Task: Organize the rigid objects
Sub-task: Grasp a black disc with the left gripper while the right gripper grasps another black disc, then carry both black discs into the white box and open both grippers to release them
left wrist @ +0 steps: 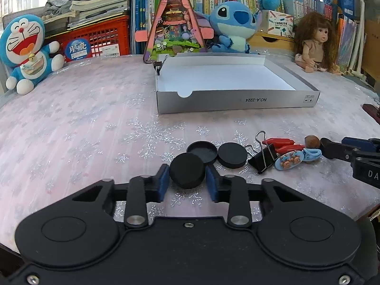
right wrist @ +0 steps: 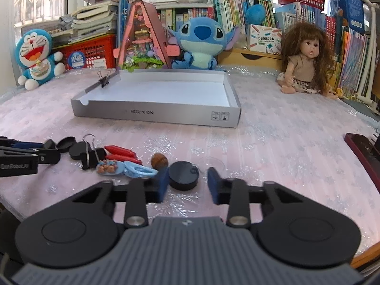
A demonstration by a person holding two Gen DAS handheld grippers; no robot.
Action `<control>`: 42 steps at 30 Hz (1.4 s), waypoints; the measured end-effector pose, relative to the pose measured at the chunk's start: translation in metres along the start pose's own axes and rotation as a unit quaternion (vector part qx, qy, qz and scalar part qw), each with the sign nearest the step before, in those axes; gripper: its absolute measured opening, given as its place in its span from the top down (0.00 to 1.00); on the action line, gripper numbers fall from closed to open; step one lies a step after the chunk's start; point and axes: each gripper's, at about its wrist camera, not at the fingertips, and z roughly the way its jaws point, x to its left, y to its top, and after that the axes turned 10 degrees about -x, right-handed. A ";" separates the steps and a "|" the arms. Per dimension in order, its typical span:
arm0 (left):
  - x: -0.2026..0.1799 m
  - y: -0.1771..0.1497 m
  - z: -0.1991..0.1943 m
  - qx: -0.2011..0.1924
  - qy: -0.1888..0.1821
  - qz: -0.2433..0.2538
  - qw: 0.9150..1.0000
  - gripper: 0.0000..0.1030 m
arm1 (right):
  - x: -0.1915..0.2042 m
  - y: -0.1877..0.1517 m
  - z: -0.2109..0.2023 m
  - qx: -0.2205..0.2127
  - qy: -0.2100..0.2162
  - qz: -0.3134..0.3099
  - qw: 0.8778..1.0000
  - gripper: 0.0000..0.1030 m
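Note:
My left gripper (left wrist: 187, 178) is shut on a black round puck (left wrist: 187, 173), both blue pads against its sides. Just beyond it lie a black round lid (left wrist: 202, 152), another black disc (left wrist: 232, 155), a black binder clip (left wrist: 262, 158), two red pieces (left wrist: 283, 145), a blue bear charm (left wrist: 290, 159), a light-blue shoe charm (left wrist: 313, 154) and a brown nut (left wrist: 312, 141). My right gripper (right wrist: 187, 181) is open around another black puck (right wrist: 183, 175); its left pad is near the puck, its right pad stands apart. The grey open box (left wrist: 237, 99) stands behind, also in the right wrist view (right wrist: 156, 114).
Doraemon plush (left wrist: 23, 52), a pink triangular toy house (left wrist: 174, 23), Stitch plush (left wrist: 234, 27) and a doll (left wrist: 313, 45) line the table's back edge before bookshelves. A binder clip (right wrist: 103, 79) sits on the box's left wall. A dark red object (right wrist: 363, 152) lies at the right edge.

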 end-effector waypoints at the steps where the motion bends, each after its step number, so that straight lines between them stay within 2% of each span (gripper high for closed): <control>1: 0.000 0.000 0.000 0.000 -0.001 -0.001 1.000 0.70 | 0.001 -0.001 -0.001 -0.002 0.003 0.000 1.000 0.65; 7: 0.001 -0.001 0.000 -0.002 -0.003 -0.001 1.000 0.70 | 0.000 -0.004 0.006 0.011 0.005 0.005 1.000 0.65; 10: 0.001 -0.001 0.000 -0.002 -0.003 -0.004 1.000 0.70 | -0.003 -0.004 0.011 0.013 0.007 0.012 1.000 0.59; 12: 0.001 0.000 0.001 -0.002 -0.004 -0.004 1.000 0.70 | -0.003 -0.004 0.015 0.016 0.010 0.010 1.000 0.59; 13: 0.001 0.000 0.001 -0.003 -0.004 -0.004 1.000 0.70 | -0.003 -0.004 0.016 0.017 0.010 0.009 1.000 0.64; 25: 0.004 0.016 -0.002 -0.018 -0.014 -0.012 1.000 0.70 | 0.001 0.009 0.008 0.001 0.023 0.006 1.000 0.65; 33: 0.011 0.047 0.009 -0.035 -0.020 -0.019 0.999 0.70 | -0.007 0.033 0.014 -0.013 0.021 0.005 1.000 0.65; 42: 0.015 0.102 0.048 -0.040 -0.049 -0.043 0.997 0.70 | -0.028 0.073 0.056 -0.006 0.023 0.029 0.999 0.65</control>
